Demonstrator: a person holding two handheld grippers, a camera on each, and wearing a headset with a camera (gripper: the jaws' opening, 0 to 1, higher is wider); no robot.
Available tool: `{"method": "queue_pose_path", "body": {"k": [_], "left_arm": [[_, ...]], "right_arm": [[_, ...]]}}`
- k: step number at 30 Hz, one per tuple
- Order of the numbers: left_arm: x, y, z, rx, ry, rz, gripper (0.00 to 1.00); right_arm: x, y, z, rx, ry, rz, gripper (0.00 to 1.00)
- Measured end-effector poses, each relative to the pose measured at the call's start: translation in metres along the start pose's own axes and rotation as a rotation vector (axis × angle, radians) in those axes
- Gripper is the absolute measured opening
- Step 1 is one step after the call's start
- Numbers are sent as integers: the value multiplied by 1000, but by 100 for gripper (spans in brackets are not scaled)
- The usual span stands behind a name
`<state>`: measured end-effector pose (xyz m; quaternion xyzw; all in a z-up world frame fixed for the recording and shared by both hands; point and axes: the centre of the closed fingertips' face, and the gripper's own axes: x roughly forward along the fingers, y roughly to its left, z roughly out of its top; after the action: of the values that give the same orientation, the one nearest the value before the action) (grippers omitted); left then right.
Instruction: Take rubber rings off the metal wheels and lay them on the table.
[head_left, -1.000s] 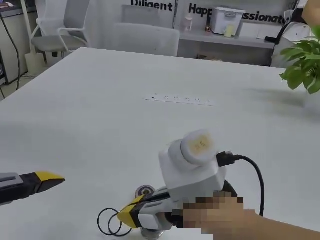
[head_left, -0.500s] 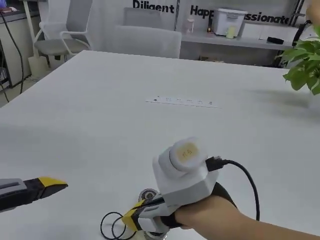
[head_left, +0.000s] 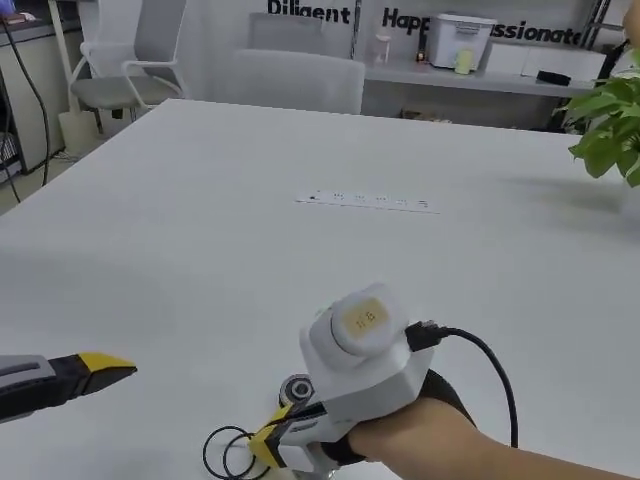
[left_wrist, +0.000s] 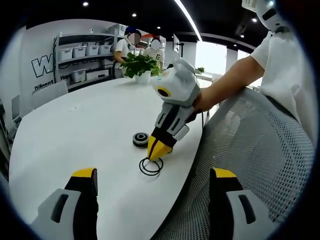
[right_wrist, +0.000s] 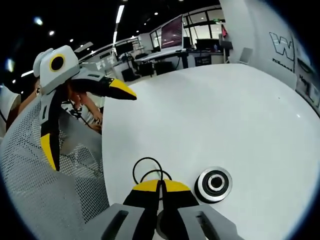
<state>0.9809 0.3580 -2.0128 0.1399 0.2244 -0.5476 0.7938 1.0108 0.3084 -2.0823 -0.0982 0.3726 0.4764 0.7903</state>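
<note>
Bright ceiling light; soft shadows; claw views fisheye-warped at edges.

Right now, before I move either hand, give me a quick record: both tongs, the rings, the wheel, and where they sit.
left tongs: open, jaws wide apart, off to the left of the right tongs
right tongs: shut, tips down at the edge of the rubber rings; whether they pinch one, cannot tell
rubber rings: two black loops, overlapping, flat on the table near its edge
metal wheel: lying on the table beside the rings, apart from them
</note>
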Motion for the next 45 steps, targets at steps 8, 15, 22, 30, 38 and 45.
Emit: {"method": "queue_pose_path", "body": {"k": [8,15,22,30,38,45], "left_arm": [[0,0,0,0,3,3,91],[0,0,-1,0,9,3,91],[-1,1,-1,-6,5,7,91],[-1,1,-1,-6,2,9,91],[-1,1,-1,-5,1,5,91],[0,-1,0,-3,-4,-2,90]], "right_arm": [[0,-1,0,-3,-1,-1,1],[-7,-6,7,6,-27,-8,4],[-18,-12,15,8,-60,-24,7],[-37,-24,33,31,-129,-58,10],[-65,-45,50,85,-224,-115,12],[-89,-62,60,153,-298,-158,13]]}}
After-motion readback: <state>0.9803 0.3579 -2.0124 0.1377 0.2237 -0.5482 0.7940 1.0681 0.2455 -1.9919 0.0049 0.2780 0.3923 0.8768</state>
